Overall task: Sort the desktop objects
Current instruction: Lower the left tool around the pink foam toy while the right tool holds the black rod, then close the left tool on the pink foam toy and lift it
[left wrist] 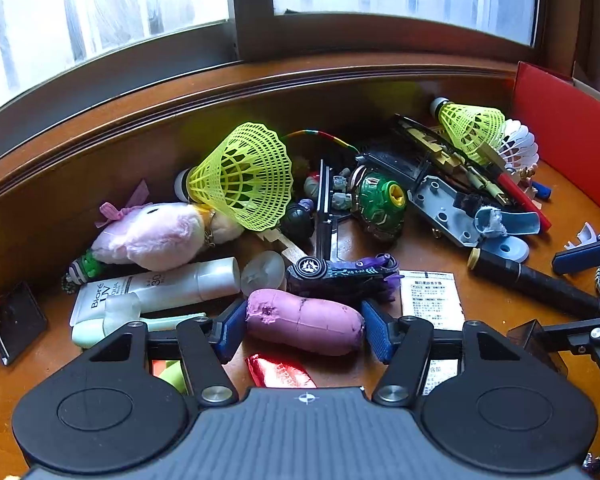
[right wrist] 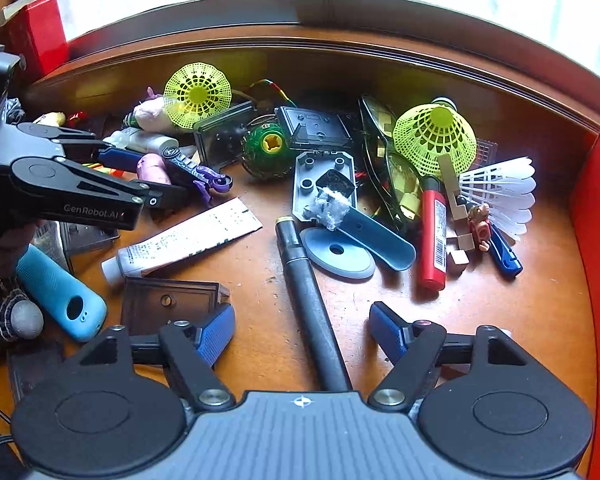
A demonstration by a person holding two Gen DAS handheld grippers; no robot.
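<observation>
Pink foam roll [left wrist: 305, 322] lying crosswise on the brown worktop [left wrist: 380, 240], between the two blue pads of the left hand-held gripper [left wrist: 304, 326]. The pads stand at either end of the roll, at or very near its tips; whether they press on it cannot be told, and the same holds in the right wrist view, where the roll [right wrist: 153, 168] shows between the fingers of that gripper [right wrist: 140, 176]. Just behind the roll lie a purple and black toy [left wrist: 340, 274] and a white sunscreen tube [left wrist: 160, 286]; a printed sachet [left wrist: 430, 300] lies to its right and a red foil wrapper [left wrist: 280, 372] under the gripper.

Right hand-held gripper [right wrist: 302, 330]: fingers apart, one on each side of a black pen [right wrist: 308, 300] that lies lengthwise between them without touching either pad. Near it are a white ointment tube [right wrist: 188, 240], a blue device [right wrist: 60, 296] and a red lighter [right wrist: 434, 236]. Further back: two yellow plastic shuttlecocks [right wrist: 198, 96] [right wrist: 436, 138], a white feather shuttlecock [right wrist: 500, 196], a green ball [right wrist: 266, 152] and a pink plush toy [left wrist: 152, 236].
</observation>
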